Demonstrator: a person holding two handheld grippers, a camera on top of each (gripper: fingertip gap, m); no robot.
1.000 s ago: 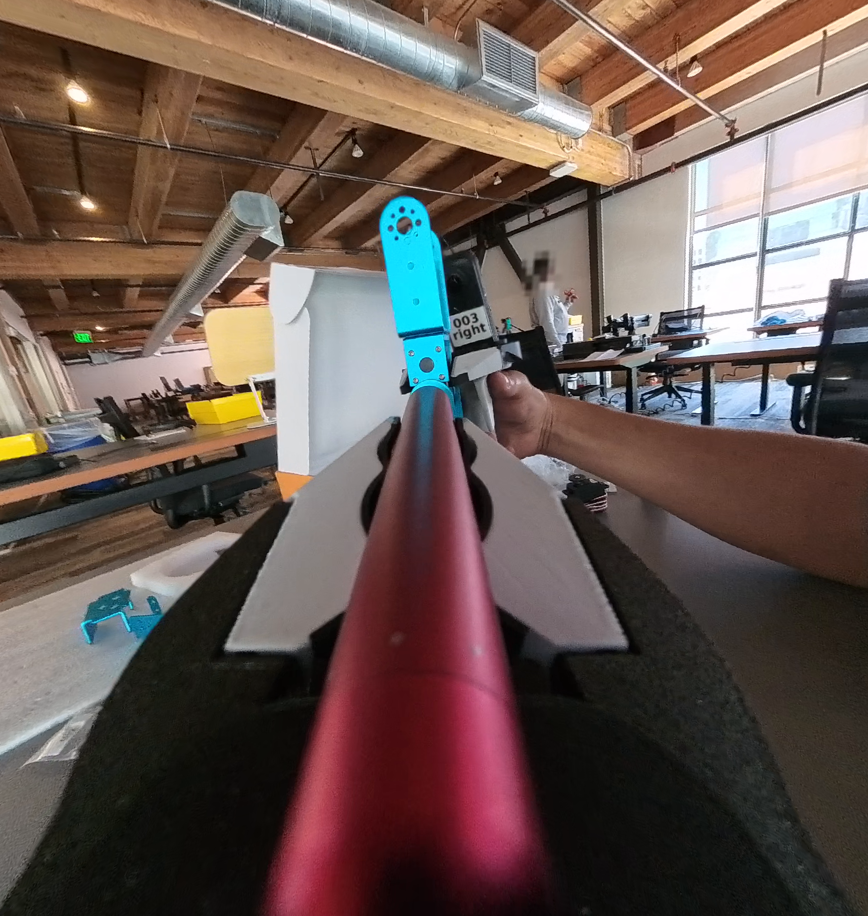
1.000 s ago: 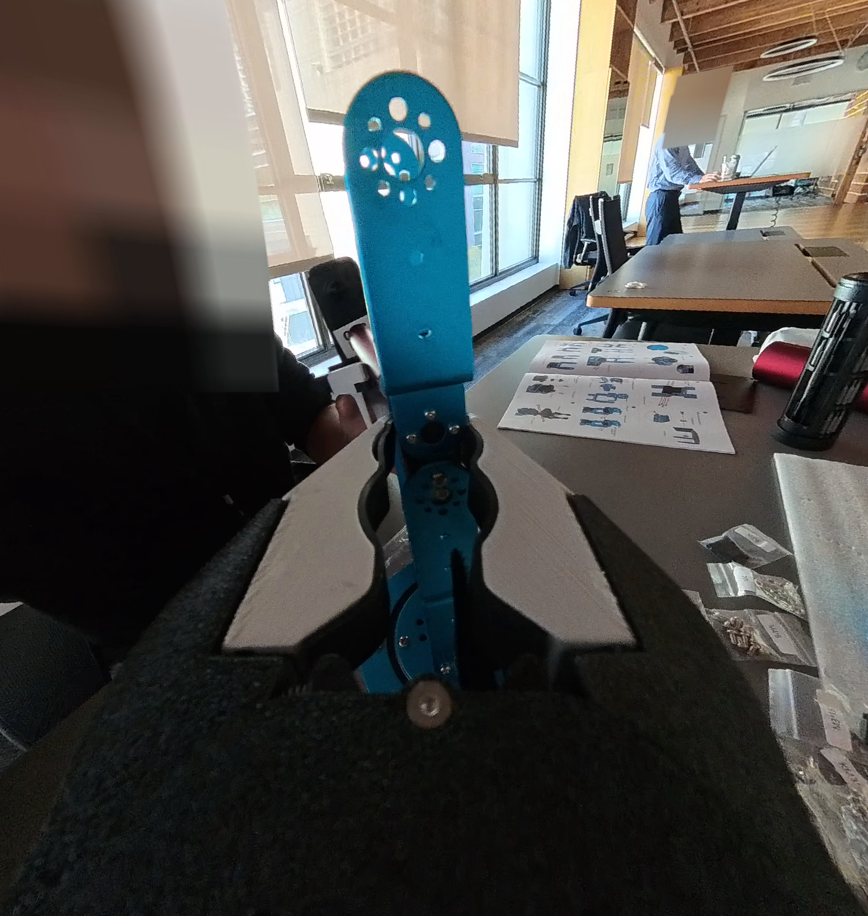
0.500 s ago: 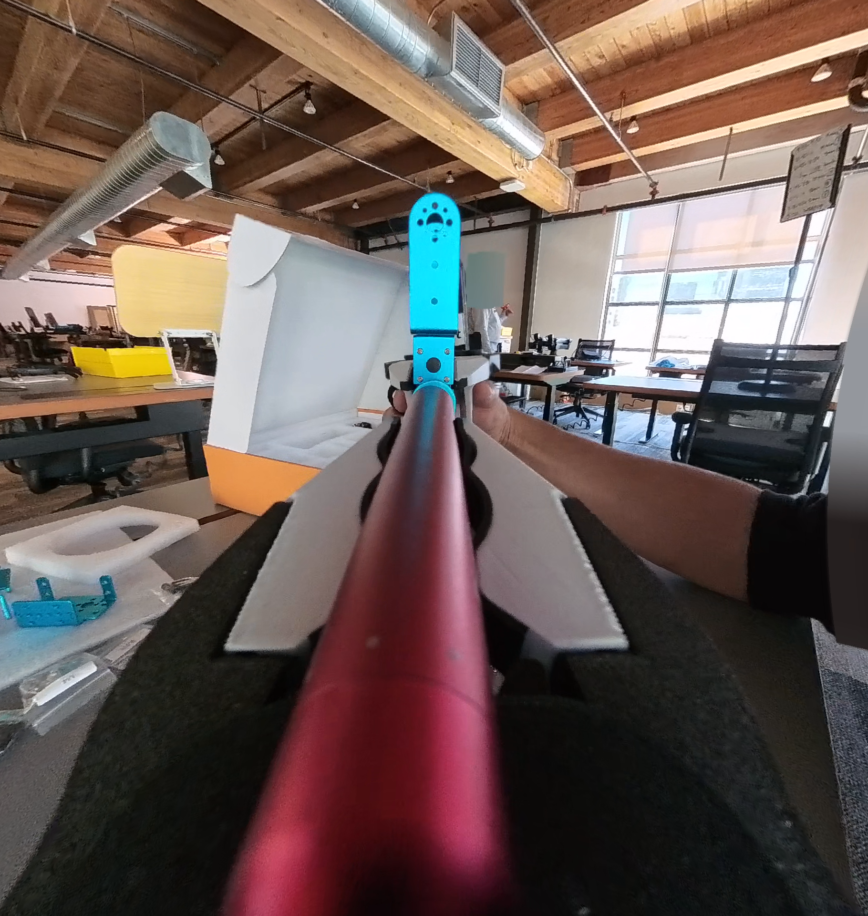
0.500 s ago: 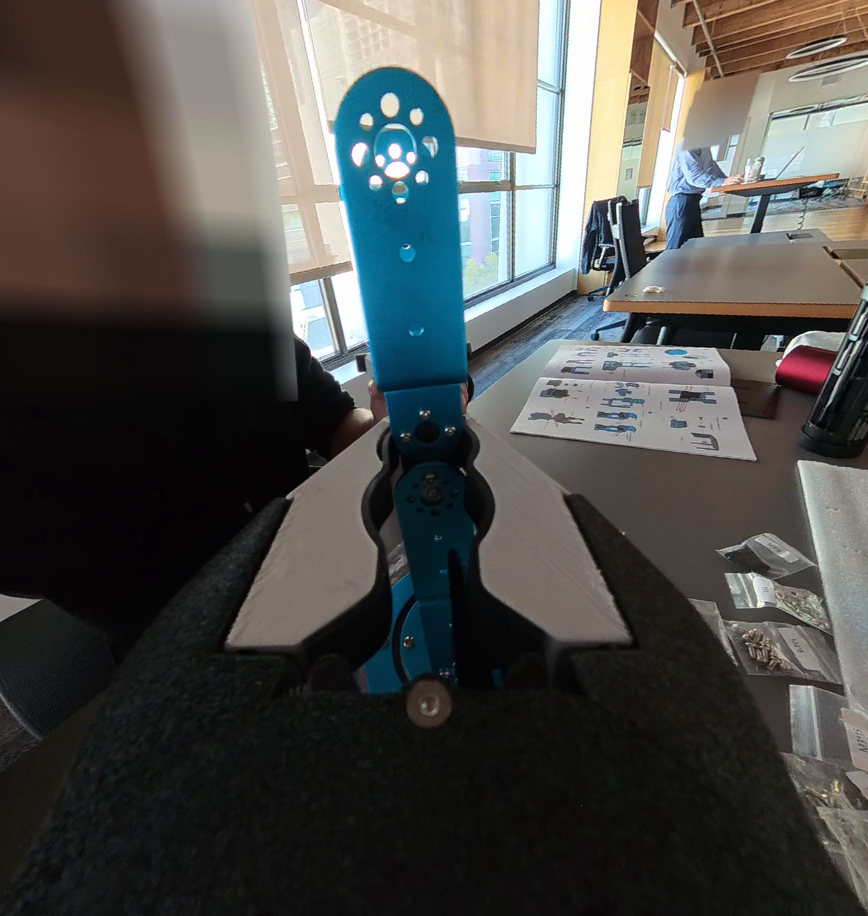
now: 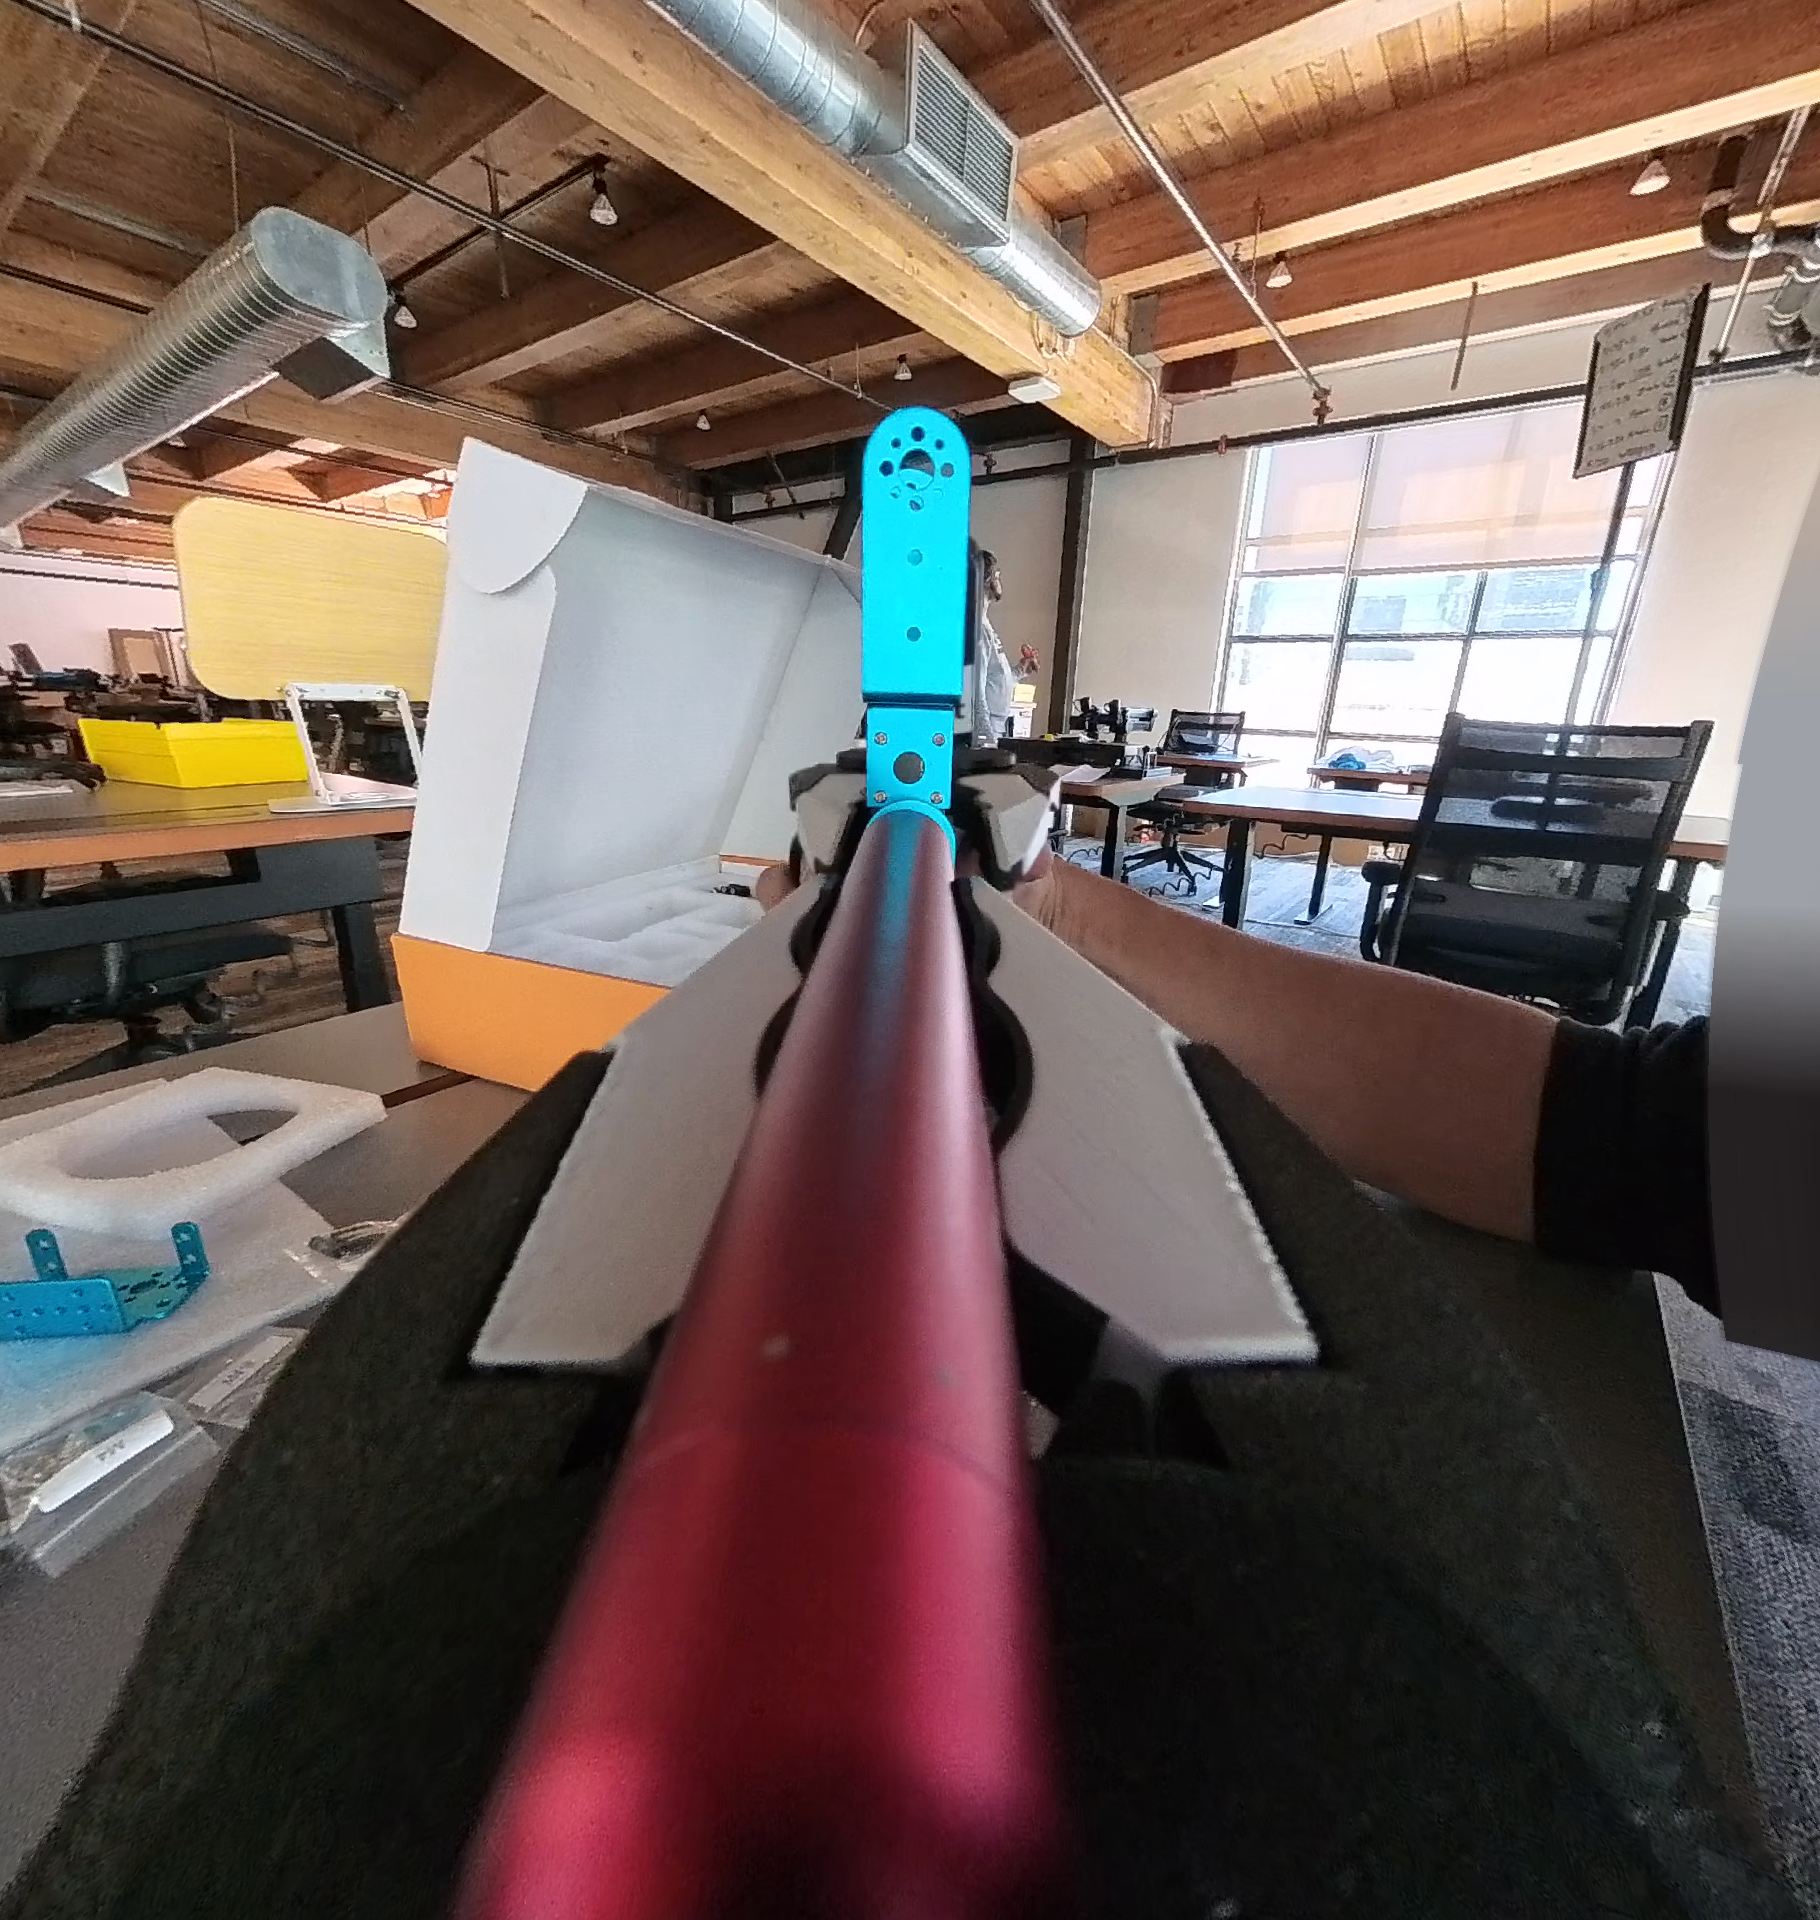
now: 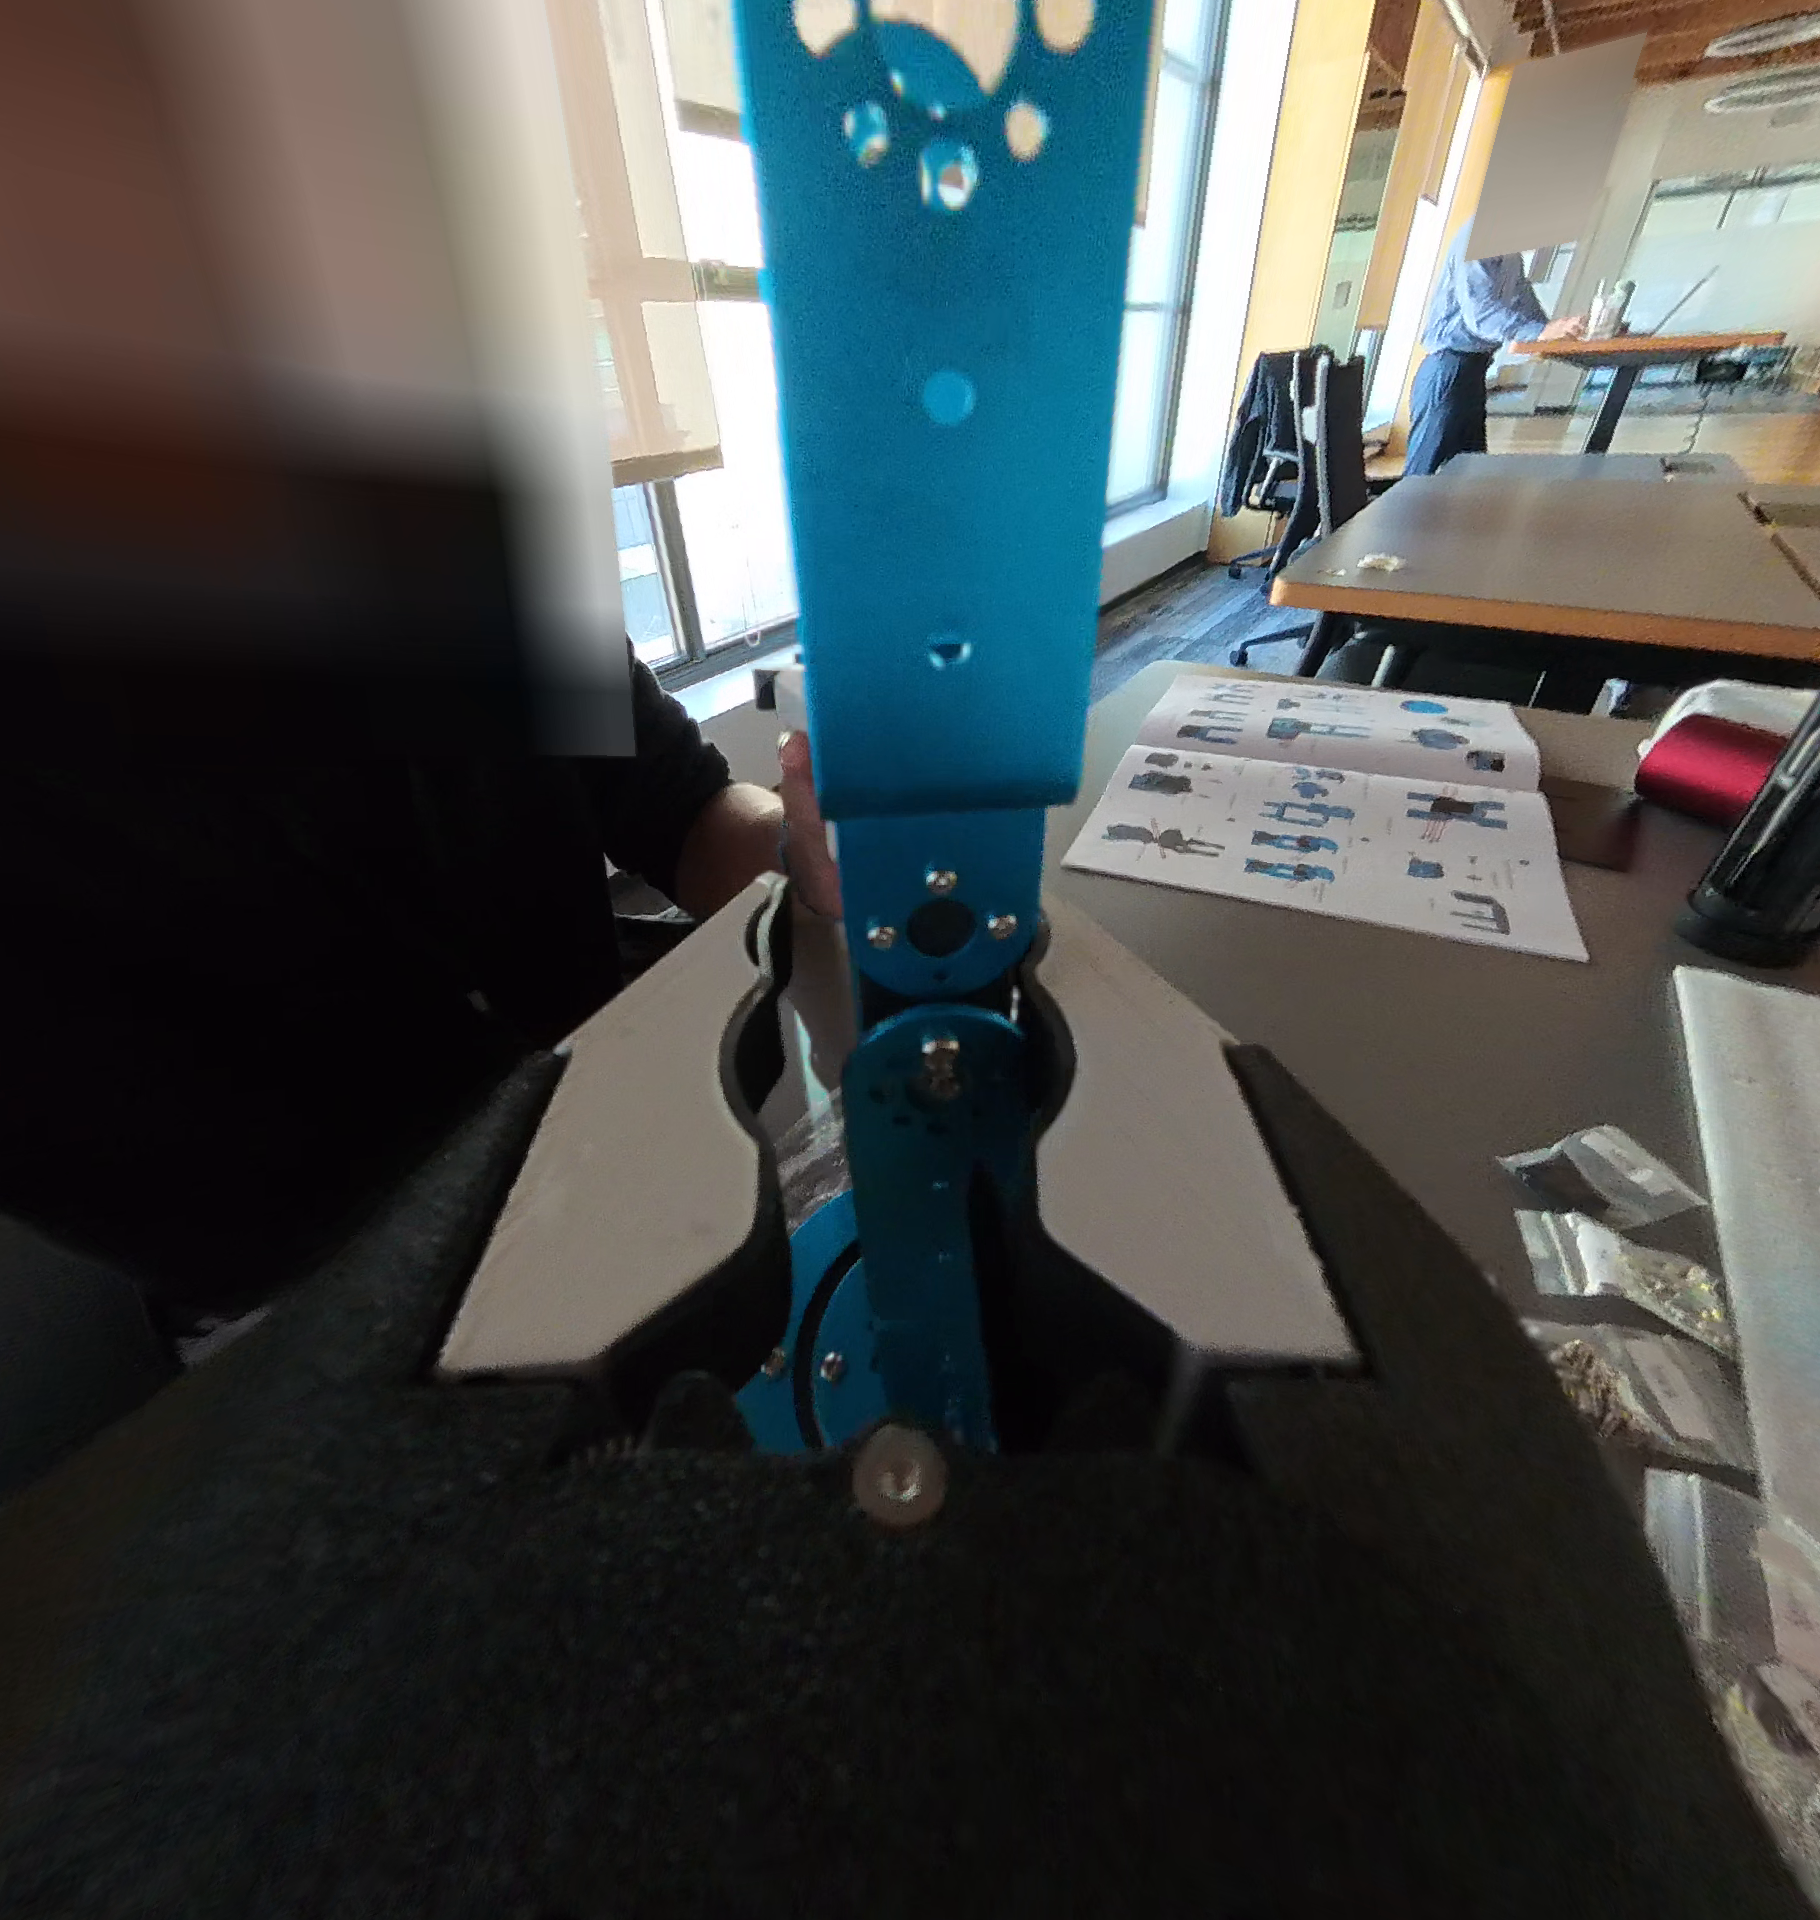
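Observation:
My left gripper (image 5: 890, 920) is shut on a red metal rod (image 5: 844, 1299) that runs forward along its fingers. The rod's far tip meets a blue bracket assembly (image 5: 911, 582) at its lower joint. My right gripper (image 6: 916, 935) is shut on the same blue bracket assembly (image 6: 937, 520), whose long perforated plate stands upright. In the left wrist view the right gripper (image 5: 916, 821) faces me, with a bare forearm (image 5: 1301, 1049) behind it. In the right wrist view the plate hides the rod, and only a hand (image 6: 807, 821) shows behind it.
An open white box with an orange base (image 5: 573, 748) stands left of the bracket. A white foam piece (image 5: 158, 1143) and loose blue brackets (image 5: 75, 1304) lie at left. An open booklet (image 6: 1332, 821), a black cylinder (image 6: 1799, 831) and bags of screws (image 6: 1612, 1236) lie on the grey table (image 6: 1249, 987). My right fingertips sit around 6 cm from my left ones.
The left view has swung right and levelled, so the right gripper now faces it squarely. In the right view the blue plate looms larger, its top past the frame edge.

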